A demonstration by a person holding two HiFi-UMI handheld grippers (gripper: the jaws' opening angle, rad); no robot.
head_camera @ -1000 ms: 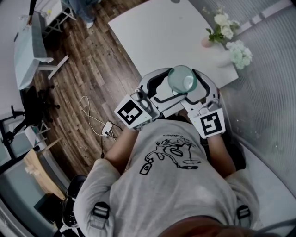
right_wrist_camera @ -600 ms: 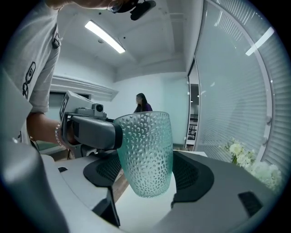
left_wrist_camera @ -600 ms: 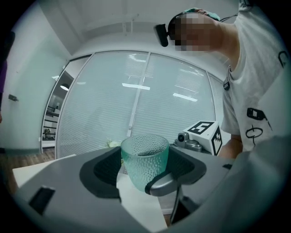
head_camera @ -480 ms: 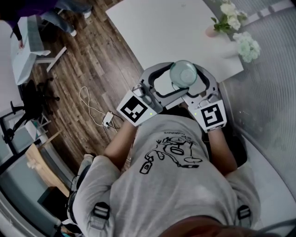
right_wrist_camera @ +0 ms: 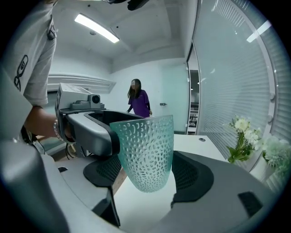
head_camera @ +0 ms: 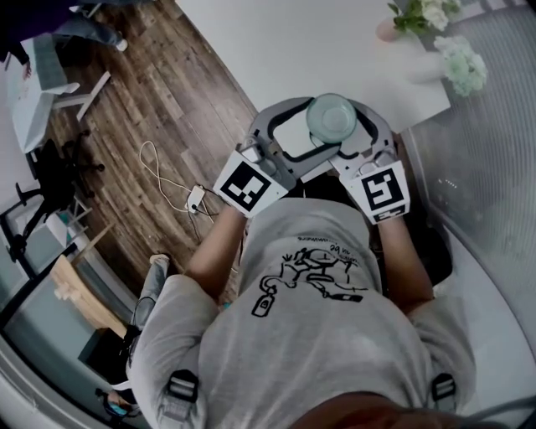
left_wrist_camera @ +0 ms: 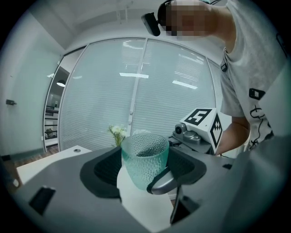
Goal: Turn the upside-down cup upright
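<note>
Left gripper (left_wrist_camera: pixel 144 172): clamped on the cup (head_camera: pixel 332 117), pads against its two sides.
Right gripper (right_wrist_camera: pixel 146 176): likewise closed on the cup, crossing the left one's grip.
Cup: green dimpled glass, upright, mouth up, held in the air over the near edge of the white table (head_camera: pixel 335 42).
Flowers (head_camera: pixel 419 12): at the table's far right corner.
Wood floor (head_camera: pixel 167 100): left of the table.

Left forearm (head_camera: pixel 216 247) and right forearm (head_camera: pixel 402 255) bent, elbows tucked beside torso. Left gripper (left_wrist_camera: pixel 145 167) and right gripper (right_wrist_camera: pixel 146 173) meet ahead of chest, angled toward each other. Each gripper's jaws press opposite sides of the same cup (head_camera: pixel 331 117).
</note>
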